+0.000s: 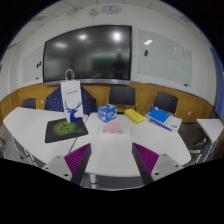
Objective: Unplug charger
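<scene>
My gripper (112,160) is open, its two magenta pads (79,160) spread wide apart with only bare white table (112,145) between them. I cannot make out a charger or a cable anywhere in the gripper view. Beyond the fingers the table carries a black mat with a green logo (66,128), a tall white bag (71,98), a small blue box (106,114) and a pink item (113,127).
A yellow object (135,116) and a blue book (160,118) lie to the right on the table. Chairs (122,96) line the far side. A large dark screen (88,52) hangs on the back wall, and side tables (22,125) flank the middle one.
</scene>
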